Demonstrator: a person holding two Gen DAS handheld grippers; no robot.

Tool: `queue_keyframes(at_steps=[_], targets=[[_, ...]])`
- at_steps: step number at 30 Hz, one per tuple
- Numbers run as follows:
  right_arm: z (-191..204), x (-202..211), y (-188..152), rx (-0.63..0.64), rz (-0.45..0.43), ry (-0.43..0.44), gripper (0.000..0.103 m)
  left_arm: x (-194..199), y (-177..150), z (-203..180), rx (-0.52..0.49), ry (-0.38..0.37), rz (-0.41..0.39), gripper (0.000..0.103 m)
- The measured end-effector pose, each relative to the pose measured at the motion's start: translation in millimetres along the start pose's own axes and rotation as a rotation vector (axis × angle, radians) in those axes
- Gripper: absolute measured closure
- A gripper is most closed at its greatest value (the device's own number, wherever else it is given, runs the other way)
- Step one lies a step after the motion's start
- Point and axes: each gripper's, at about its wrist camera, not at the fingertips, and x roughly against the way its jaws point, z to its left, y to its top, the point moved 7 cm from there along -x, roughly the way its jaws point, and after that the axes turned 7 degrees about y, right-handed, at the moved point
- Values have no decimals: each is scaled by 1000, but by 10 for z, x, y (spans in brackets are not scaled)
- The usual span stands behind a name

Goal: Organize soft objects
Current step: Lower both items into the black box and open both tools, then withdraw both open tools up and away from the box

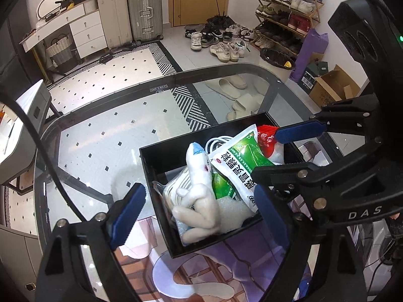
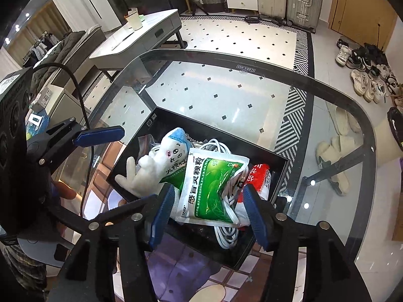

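A black box [image 1: 151, 166] [image 2: 161, 118] stands on a glass table. It holds a white plush toy with a blue cap [image 1: 199, 191] [image 2: 161, 158], a green and white sachet [image 1: 239, 163] [image 2: 211, 188], a red and white packet [image 1: 267, 138] [image 2: 259, 176] and a coiled white cable [image 1: 216, 142] [image 2: 226, 236]. My left gripper [image 1: 199, 216] is open, its fingers straddling the box's near corner around the plush. My right gripper [image 2: 206, 216] is open above the sachet, not touching it; it also shows in the left wrist view [image 1: 297, 151].
The glass table's dark rim [image 1: 226, 68] [image 2: 327, 85] curves around the far side. Slippers [image 1: 234, 85] and a patterned rug [image 2: 239, 37] lie on the floor below. A grey side table [image 2: 141, 37] stands to the left. Suitcases [image 1: 143, 10] and a shoe rack [image 1: 287, 7] stand farther off.
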Motion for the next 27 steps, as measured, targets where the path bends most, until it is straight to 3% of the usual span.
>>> queue_keyframes(at_steps=[2,5,8,14,20,27], targets=[[-6,62,-2,-7,-15,6,28,61,11,34,6,16,-20,0],[-15,164,-15,-14,-41,5,16,153,13,73,35,-6,-40,0],[1,230,-43,-16,-50,8,15,242,-4,101,43,4,-61,0],[71,386,-87,-16,-100,8,3,397,-45,110,40,34,-106,0],[97,501,-160,-40,-163,28,1,481,-118,151,69,37,-130,0],[61,639,-261,-57,-233,-21,1,586,-228,197,125,44,-186,0]])
